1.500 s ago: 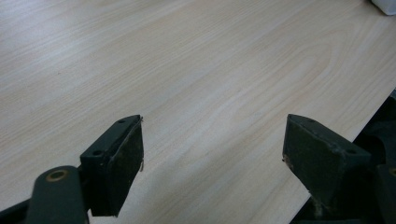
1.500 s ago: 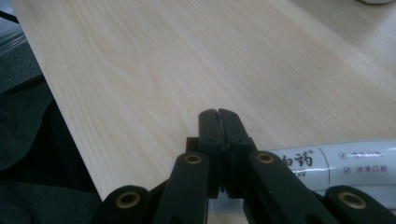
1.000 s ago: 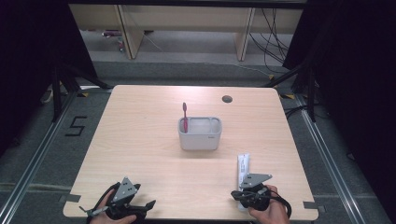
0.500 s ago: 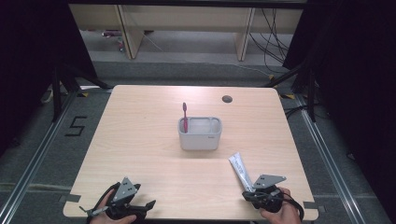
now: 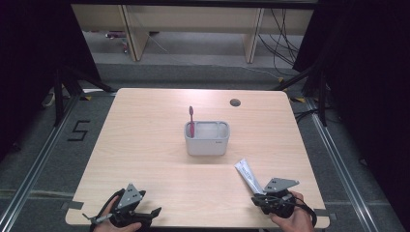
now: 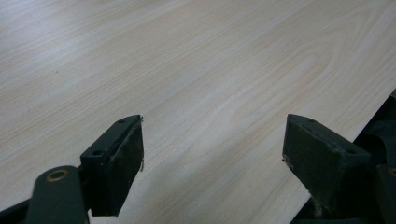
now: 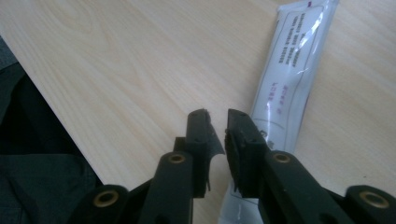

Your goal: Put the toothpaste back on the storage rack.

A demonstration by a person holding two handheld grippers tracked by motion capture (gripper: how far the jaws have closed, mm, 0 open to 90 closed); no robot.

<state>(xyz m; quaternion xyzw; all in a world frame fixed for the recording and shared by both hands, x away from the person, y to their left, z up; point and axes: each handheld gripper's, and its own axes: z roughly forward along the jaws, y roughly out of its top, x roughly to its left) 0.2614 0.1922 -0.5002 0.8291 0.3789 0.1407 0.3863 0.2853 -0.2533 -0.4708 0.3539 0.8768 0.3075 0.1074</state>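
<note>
A white toothpaste tube (image 5: pixel 246 173) lies flat on the wooden table (image 5: pixel 145 145) at the front right, slanting up to the left. My right gripper (image 5: pixel 258 195) sits at its near end. In the right gripper view the tube (image 7: pixel 294 79) runs past the right jaw, and the right gripper (image 7: pixel 217 116) shows a narrow gap with nothing in it; its jaws have just been opening. A grey holder (image 5: pixel 207 142) at the table's middle has a red toothbrush (image 5: pixel 191 121) upright in its left compartment. My left gripper (image 5: pixel 153 211) rests open at the front left, with the left gripper (image 6: pixel 212 135) over bare wood.
A round cable hole (image 5: pixel 235 102) sits near the table's far edge. The table's front edge runs just beside both hands. Dark floor, metal rails and shelf legs surround the table.
The right hand has shifted to the right. The tube has swung from nearly straight to slanting left, and the jaws that were shut now show a gap. The left hand has not moved.
</note>
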